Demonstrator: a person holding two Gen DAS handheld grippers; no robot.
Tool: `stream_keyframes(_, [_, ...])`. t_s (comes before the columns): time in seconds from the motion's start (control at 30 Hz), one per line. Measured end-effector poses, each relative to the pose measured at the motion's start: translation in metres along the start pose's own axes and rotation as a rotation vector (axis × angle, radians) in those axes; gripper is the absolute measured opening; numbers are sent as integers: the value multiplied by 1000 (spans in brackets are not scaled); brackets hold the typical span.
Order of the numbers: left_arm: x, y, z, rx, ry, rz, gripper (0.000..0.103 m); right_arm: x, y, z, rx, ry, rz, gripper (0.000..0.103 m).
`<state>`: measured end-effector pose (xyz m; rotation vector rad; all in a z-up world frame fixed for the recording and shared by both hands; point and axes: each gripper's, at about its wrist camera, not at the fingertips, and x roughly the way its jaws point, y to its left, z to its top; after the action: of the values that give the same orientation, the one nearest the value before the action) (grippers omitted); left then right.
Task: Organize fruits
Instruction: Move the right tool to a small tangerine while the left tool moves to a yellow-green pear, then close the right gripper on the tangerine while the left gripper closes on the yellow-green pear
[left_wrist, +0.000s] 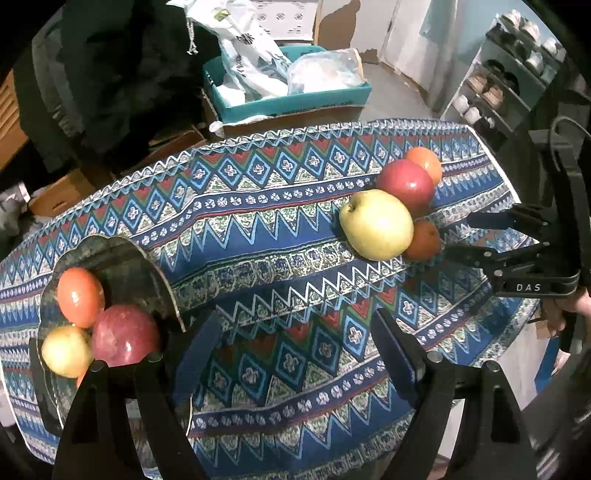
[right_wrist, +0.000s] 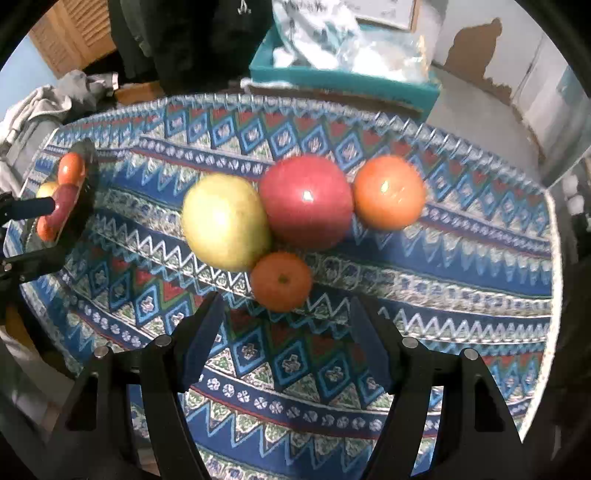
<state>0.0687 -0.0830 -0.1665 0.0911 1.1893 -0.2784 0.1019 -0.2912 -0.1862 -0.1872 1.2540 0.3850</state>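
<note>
On the patterned tablecloth (right_wrist: 406, 266) lie a yellow-green apple (right_wrist: 225, 221), a red apple (right_wrist: 306, 201), a large orange fruit (right_wrist: 389, 192) and a small orange (right_wrist: 281, 281), all touching. My right gripper (right_wrist: 288, 339) is open, just short of the small orange. In the left wrist view the same group shows at right: yellow apple (left_wrist: 376, 224), red apple (left_wrist: 406, 184), small orange (left_wrist: 424, 240). My left gripper (left_wrist: 295, 350) is open and empty beside a dark glass plate (left_wrist: 129, 266) holding an orange fruit (left_wrist: 79, 297), a red apple (left_wrist: 123, 334) and a yellow apple (left_wrist: 64, 350).
A teal box (left_wrist: 288, 99) with plastic bags stands beyond the table's far edge, next to dark clothing (left_wrist: 110, 74). A shoe rack (left_wrist: 509, 74) is at far right. The right gripper body (left_wrist: 517, 251) shows in the left wrist view.
</note>
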Motion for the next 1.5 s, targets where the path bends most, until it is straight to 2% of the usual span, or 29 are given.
stream_keyframes(0.17, [18, -1, 5, -1, 7, -5, 85, 24, -3, 1, -6, 33, 21, 72])
stream_keyframes(0.5, [42, -6, 4, 21, 40, -2, 85, 50, -3, 8, -53, 37, 39, 70])
stream_keyframes(0.7, [46, -10, 4, 30, 46, -17, 85, 58, -1, 9, -56, 41, 73, 45])
stream_keyframes(0.73, [46, -11, 5, 31, 44, -18, 85, 58, 1, 9, -61, 38, 73, 46])
stream_keyframes(0.83, [43, -13, 6, 24, 34, -30, 85, 54, 4, 6, -64, 23, 53, 45])
stream_keyframes(1.3, [35, -40, 24, 42, 21, -64, 87, 4, -33, -15, 144, -53, 30, 45])
stream_keyframes(1.5, [44, -56, 40, 56, 14, -75, 87, -14, -48, -19, 200, -82, -3, 45])
